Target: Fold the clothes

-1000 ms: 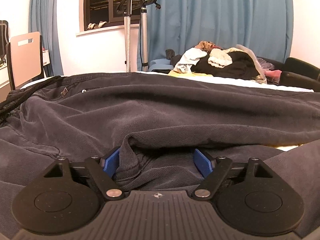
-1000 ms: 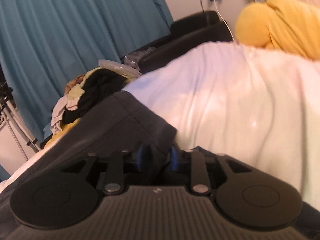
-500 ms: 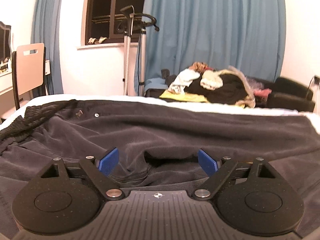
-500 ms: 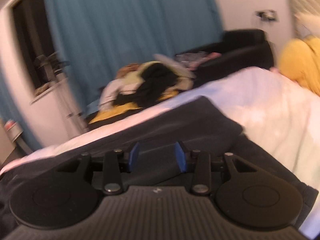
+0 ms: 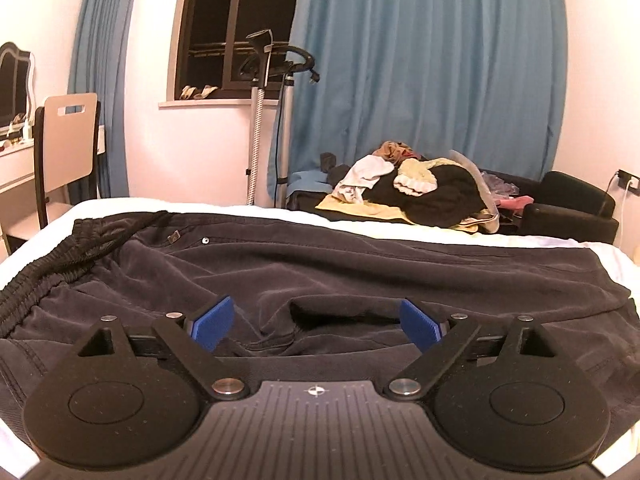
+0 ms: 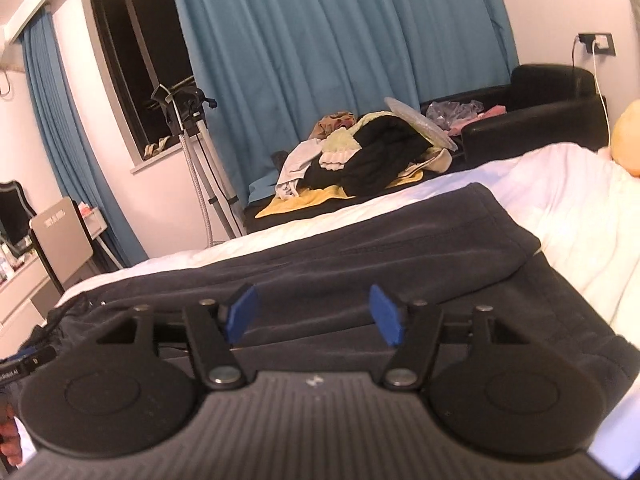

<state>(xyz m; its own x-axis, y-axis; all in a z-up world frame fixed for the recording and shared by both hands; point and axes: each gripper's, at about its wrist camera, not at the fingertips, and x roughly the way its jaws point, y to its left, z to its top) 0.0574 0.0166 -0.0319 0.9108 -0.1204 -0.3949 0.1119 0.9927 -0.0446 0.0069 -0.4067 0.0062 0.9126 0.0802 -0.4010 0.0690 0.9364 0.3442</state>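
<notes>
Dark trousers (image 5: 320, 264) are laid folded lengthwise across the white bed (image 6: 560, 184), waistband to the left. The left gripper (image 5: 316, 320) and right gripper (image 6: 314, 312) are held above the fabric, jaws spread apart, nothing clamped.

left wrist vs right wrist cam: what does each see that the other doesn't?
Left wrist only: the dark trousers' gathered elastic waistband and the open left gripper.

Right wrist only: the yellow rounded cushion at the bed's far right, and the open right gripper.

Both: the dark corduroy trousers flat on the white bed sheet, the heap of mixed clothes, blue curtains.
</notes>
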